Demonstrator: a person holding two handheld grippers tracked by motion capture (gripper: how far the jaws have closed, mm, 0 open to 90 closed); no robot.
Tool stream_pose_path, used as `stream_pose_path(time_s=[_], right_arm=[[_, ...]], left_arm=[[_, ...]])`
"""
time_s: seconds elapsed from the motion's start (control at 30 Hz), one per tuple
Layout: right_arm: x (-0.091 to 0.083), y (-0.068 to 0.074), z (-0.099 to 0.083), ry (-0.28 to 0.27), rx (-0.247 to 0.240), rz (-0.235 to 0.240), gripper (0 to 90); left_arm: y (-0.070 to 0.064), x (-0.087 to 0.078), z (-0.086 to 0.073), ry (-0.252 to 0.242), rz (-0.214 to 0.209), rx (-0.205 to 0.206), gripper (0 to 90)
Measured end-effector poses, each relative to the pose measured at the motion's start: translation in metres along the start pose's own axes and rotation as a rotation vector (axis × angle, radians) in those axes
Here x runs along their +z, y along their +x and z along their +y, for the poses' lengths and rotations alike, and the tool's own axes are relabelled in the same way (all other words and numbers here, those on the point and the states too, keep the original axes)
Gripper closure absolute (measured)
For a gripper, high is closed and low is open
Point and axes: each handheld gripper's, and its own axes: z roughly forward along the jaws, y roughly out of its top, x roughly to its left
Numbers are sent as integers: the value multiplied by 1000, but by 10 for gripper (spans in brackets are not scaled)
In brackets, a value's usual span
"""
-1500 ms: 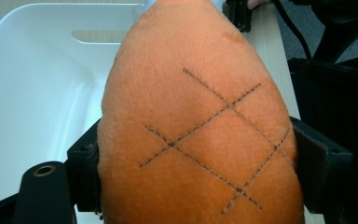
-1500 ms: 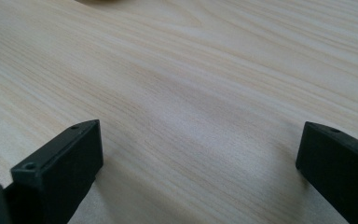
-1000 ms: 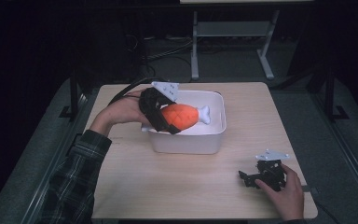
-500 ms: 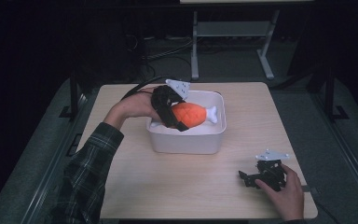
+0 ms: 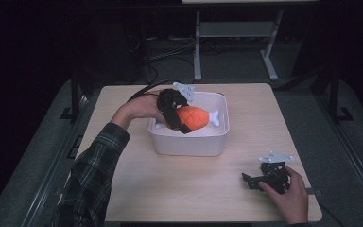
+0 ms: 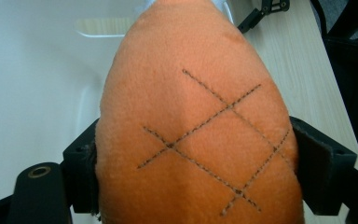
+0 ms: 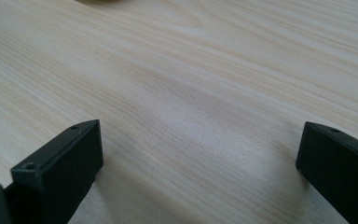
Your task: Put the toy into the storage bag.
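- A pale wooden table [image 5: 189, 189] sits in a dark room, with a metal stand and cables on the floor beyond its far edge.
- The orange plush drumstick [image 5: 194, 117] hangs over the white bin [image 5: 189, 144], clamped at its fat end between the jaws of the left gripper [image 5: 176, 113], its white bone end pointing toward three o'clock.
- From the left gripper view, the plush drumstick [image 6: 196, 130] bulges up between the two black jaws, one pressed into each flank; the left gripper [image 6: 193, 186] is closed only as far as the toy's width allows.
- The toy is soft, short-piled fabric, teardrop-shaped, with dark dashed stitching crossing in a diamond lattice.
- The bin [image 6: 32, 79] is smooth, glossy white plastic, rectangular with rounded corners; whether the toy touches its floor cannot be told.
- Out at five o'clock from the bin, well apart, the right gripper [image 5: 257, 179] rests on the table in the person's hand.
- In the right gripper view, its jaws stand wide apart over bare wood grain [image 7: 186, 93], holding nothing.
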Motion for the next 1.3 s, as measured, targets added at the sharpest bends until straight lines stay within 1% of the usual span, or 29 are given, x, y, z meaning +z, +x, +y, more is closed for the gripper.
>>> stream_pose_path(time_s=[0.1,0.13,0.27,0.43,0.7,0.9,1.0,1.17,1.3], right_arm=[[0,0,0,0,0,0,0],[0,0,0,0,0,0,0],[0,0,0,0,0,0,0],[0,0,0,0,0,0,0],[0,0,0,0,0,0,0],[0,0,0,0,0,0,0],[0,0,0,0,0,0,0],[0,0,0,0,-1,0,0],[0,0,0,-1,-1,-1,0]], left_arm=[[1,3,-1,15,1,2,182],[1,4,-1,17,-2,-3,182],[2,4,0,5,0,-4,173],[3,4,-1,6,6,-10,171],[4,6,-1,21,-5,-9,167],[3,7,-2,23,-8,-19,146],[4,8,-2,36,-9,-22,142],[4,6,-2,19,-12,-23,137],[2,4,-2,21,-10,-28,137]])
